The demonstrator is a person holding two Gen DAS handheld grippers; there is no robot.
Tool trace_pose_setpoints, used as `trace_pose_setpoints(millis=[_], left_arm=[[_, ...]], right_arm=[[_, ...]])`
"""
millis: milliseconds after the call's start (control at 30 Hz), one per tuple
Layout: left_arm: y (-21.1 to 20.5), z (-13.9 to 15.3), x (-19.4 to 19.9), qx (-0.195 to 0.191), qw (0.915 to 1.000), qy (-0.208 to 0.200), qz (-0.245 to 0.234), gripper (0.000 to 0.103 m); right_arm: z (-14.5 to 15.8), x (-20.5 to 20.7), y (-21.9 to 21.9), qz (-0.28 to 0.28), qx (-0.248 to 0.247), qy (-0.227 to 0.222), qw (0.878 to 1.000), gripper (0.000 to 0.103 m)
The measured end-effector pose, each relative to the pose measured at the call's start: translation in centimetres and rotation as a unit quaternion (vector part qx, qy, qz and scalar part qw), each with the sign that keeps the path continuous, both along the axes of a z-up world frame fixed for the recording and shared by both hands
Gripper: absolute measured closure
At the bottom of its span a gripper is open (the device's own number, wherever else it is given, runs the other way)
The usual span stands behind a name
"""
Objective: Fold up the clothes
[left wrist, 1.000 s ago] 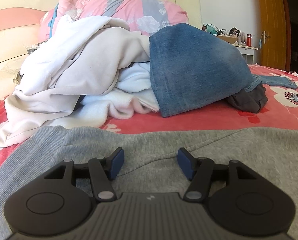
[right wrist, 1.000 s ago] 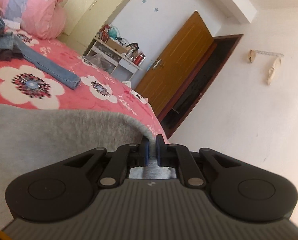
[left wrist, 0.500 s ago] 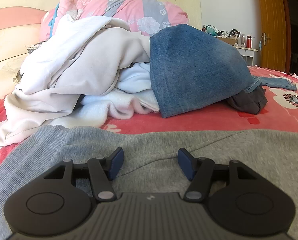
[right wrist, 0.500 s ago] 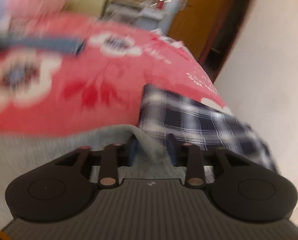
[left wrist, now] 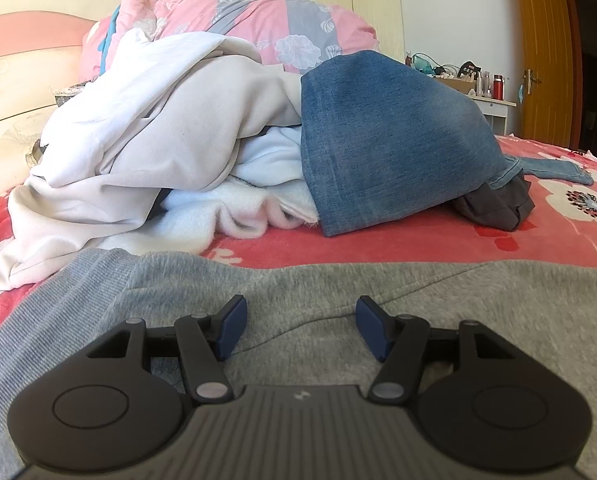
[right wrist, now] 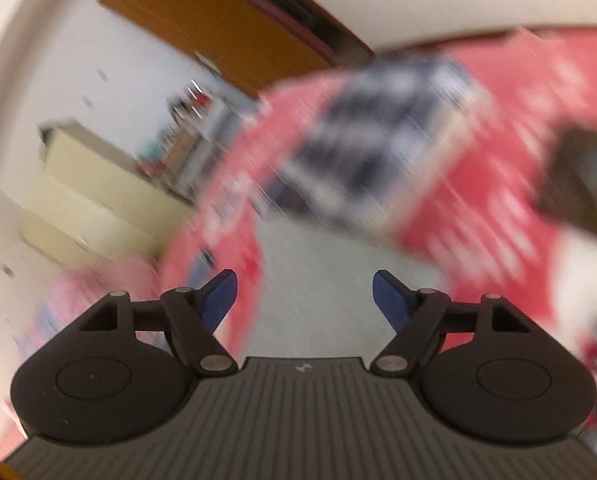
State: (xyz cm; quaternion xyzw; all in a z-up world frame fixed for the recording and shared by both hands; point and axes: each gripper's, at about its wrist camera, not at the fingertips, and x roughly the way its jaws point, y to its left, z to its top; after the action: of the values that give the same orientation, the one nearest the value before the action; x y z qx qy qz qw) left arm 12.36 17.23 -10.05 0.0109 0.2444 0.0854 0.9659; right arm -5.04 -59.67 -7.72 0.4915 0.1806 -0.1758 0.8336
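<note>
I see my left gripper (left wrist: 298,328) wide and empty over the soft, limp gray sweatshirt (left wrist: 418,304) spread beneath it; I'd pinch its ribbed hem. My right gripper (right wrist: 304,300) is opening, empty.

Black gripper (left wrist: 298,326), blue pads (left wrist: 229,330)

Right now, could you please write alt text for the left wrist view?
The open left gripper rests over a grey sweatshirt on a red floral bedspread. Behind lies a pile of white clothes and blue jeans.
</note>
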Motion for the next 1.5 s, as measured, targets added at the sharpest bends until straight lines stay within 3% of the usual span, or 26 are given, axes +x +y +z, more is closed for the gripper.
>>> trace_pose_setpoints(millis=[133, 200, 500, 533, 600, 633, 667, 833, 1000, 1167, 1267, 1333, 1400, 1500], left_arm=[[0.0, 0.0, 0.0, 0.000, 1.0000, -0.001, 0.000, 0.041], [0.0, 0.0, 0.0, -0.001, 1.0000, -0.001, 0.000, 0.041], [-0.1, 0.0, 0.0, 0.002, 1.0000, -0.002, 0.002, 0.041], [-0.1, 0.0, 0.0, 0.003, 1.0000, -0.001, 0.002, 0.041], [-0.2, -0.1, 0.1, 0.005, 1.0000, -0.001, 0.003, 0.041], [-0.2, -0.1, 0.1, 0.005, 1.0000, -0.001, 0.003, 0.041], [-0.2, -0.1, 0.1, 0.006, 1.0000, -0.001, 0.003, 0.040], [-0.2, -0.1, 0.1, 0.007, 1.0000, -0.001, 0.004, 0.040], [-0.1, 0.0, 0.1, 0.005, 1.0000, -0.001, 0.004, 0.040], [0.0, 0.0, 0.0, 0.001, 1.0000, -0.003, 0.002, 0.040], [0.0, -0.1, 0.0, 0.000, 1.0000, -0.003, 0.001, 0.040], [0.0, -0.1, 0.0, -0.003, 1.0000, -0.004, -0.001, 0.039], [0.1, 0.0, 0.0, -0.004, 1.0000, -0.003, -0.001, 0.039], [0.1, 0.0, 0.0, -0.005, 1.0000, -0.003, -0.001, 0.039]], right_arm=[[-4.5, -0.3, 2.5, 0.012, -0.003, 0.034, 0.999, 0.025], [-4.5, 0.7, 3.0, 0.021, -0.030, 0.019, 0.999, 0.020], [-6.3, 6.8, 1.3, 0.028, -0.056, -0.061, 0.996, 0.018], [-6.2, 7.3, 0.9, 0.035, -0.054, -0.065, 0.996, 0.021], [-6.1, 9.1, 0.3, 0.056, -0.038, -0.071, 0.995, 0.043], [-6.3, 9.8, 0.3, 0.069, -0.021, -0.074, 0.995, 0.063], [-6.7, 10.5, 0.3, 0.076, -0.001, -0.076, 0.994, 0.071], [-6.5, 12.0, 1.4, 0.072, -0.016, -0.075, 0.994, 0.090], [-0.8, 9.8, 4.3, 0.060, -0.147, -0.093, 0.983, 0.093], [4.5, 2.7, 5.7, -0.011, -0.189, -0.131, 0.973, 0.093], [4.0, -1.3, 5.6, -0.047, -0.183, -0.099, 0.977, 0.093], [1.8, -1.5, 4.8, -0.048, -0.178, -0.041, 0.982, 0.093], [-1.3, -0.8, 3.3, -0.042, -0.134, 0.014, 0.990, 0.091], [-3.9, -0.6, 1.2, -0.032, -0.053, 0.007, 0.998, 0.086]])
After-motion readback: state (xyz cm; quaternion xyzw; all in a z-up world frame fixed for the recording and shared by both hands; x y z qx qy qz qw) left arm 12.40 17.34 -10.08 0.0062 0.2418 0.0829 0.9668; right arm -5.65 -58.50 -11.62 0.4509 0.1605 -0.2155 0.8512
